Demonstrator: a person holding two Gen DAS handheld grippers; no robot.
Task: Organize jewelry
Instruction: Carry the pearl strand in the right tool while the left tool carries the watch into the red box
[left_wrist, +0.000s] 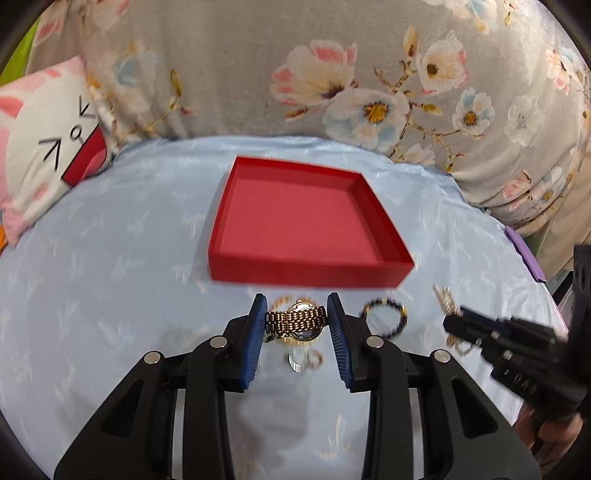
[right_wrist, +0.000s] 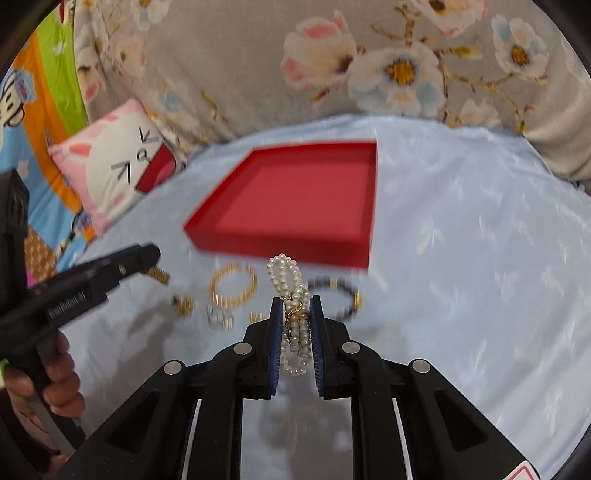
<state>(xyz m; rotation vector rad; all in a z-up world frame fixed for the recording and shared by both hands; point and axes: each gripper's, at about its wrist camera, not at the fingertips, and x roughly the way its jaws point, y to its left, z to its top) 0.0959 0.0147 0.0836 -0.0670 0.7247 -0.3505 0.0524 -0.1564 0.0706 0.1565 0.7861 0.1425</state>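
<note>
Left wrist view showed your left gripper pinching a gold metal-link wristwatch crosswise by its band, the shallow red cardboard tray lying empty straight ahead on the pale blue cloth. Your right gripper was clamped on a looped pearl bracelet, its length running toward the tray just beyond.

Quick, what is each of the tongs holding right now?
Left tongs: shut on the gold watch.
Right tongs: shut on the pearl bracelet.
</note>
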